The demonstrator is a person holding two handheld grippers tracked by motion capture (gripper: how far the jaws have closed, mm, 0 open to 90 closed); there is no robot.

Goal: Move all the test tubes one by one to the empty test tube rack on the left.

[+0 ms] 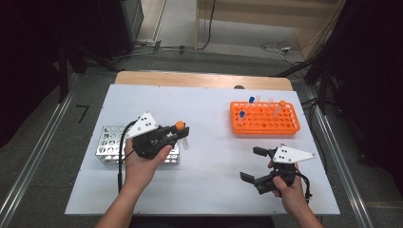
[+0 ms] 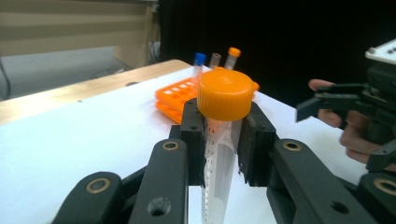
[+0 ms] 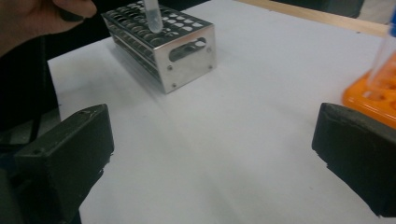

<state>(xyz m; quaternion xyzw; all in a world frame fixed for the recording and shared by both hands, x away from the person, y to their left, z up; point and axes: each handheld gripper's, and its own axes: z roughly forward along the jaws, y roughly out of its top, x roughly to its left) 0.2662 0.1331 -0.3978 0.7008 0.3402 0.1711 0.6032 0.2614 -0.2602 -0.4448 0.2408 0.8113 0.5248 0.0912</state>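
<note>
My left gripper point(image 1: 182, 134) is shut on a clear tube with an orange cap point(image 1: 180, 126), held upright just above the right end of a metal rack point(image 1: 107, 142). In the left gripper view the pads clamp the tube point(image 2: 219, 158) right under its cap point(image 2: 225, 93). My right gripper point(image 1: 253, 164) stands open near the front right of the table, nothing between its jaws. The right gripper view looks between its own wide-apart pads point(image 3: 70, 154) to the metal rack point(image 3: 187, 51), with the tube's tip point(image 3: 152, 14) hanging above the rack's holes.
An orange rack point(image 1: 264, 118) at the back right holds a few tubes, two blue-capped point(image 1: 251, 99) and one orange-capped point(image 1: 282, 103). A white sheet point(image 1: 209, 156) covers the table, with bare space between the two racks. Metal rails run along both sides.
</note>
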